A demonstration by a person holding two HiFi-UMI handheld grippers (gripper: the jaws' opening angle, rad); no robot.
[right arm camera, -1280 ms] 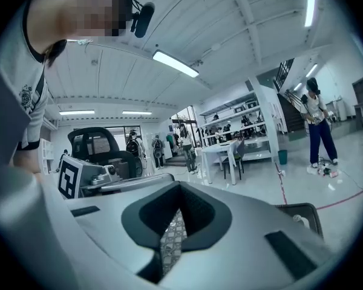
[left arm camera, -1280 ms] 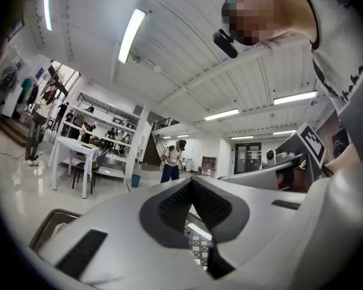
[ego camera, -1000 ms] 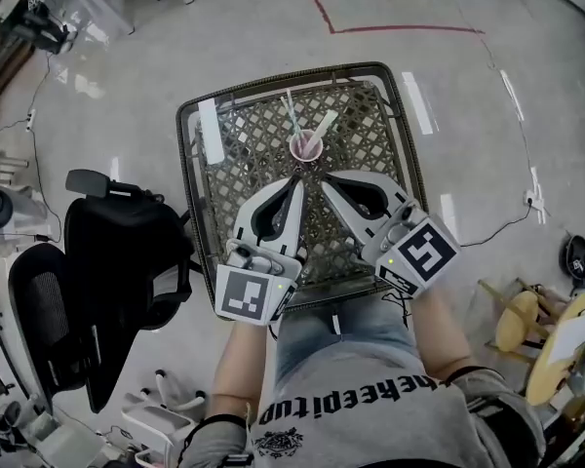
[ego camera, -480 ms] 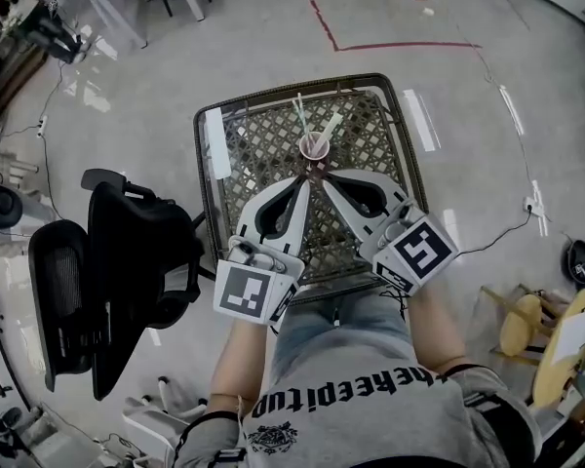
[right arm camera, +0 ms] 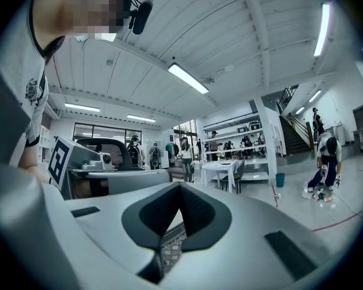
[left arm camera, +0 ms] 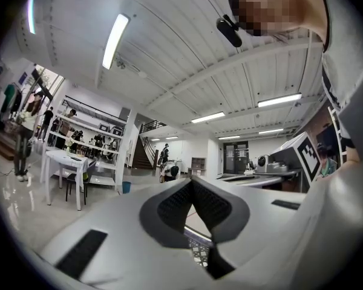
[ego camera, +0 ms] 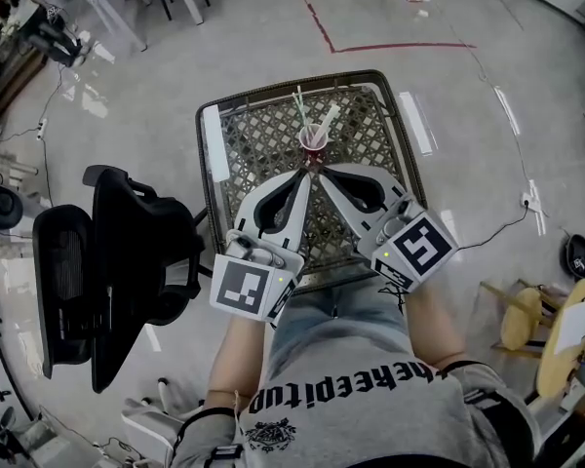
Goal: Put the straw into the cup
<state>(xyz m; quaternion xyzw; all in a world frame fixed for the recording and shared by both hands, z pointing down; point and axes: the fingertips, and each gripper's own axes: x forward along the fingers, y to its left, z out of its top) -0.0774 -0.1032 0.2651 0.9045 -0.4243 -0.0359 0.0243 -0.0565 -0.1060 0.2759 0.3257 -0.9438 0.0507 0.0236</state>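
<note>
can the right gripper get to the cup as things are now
Probably yes. The cup stands just beyond the right gripper tips on the table, with nothing between them. Its jaws are shut, so they would have to open first.

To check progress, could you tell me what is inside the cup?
A thin straw and a wider white straw lean out of the cup. Their lower ends and the cup's bottom are hidden by its wall.

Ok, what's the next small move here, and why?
Probably draw the left hand-held gripper and right hand-held gripper back from the cup: straws already stand in it, and both grippers are shut on nothing.
</note>
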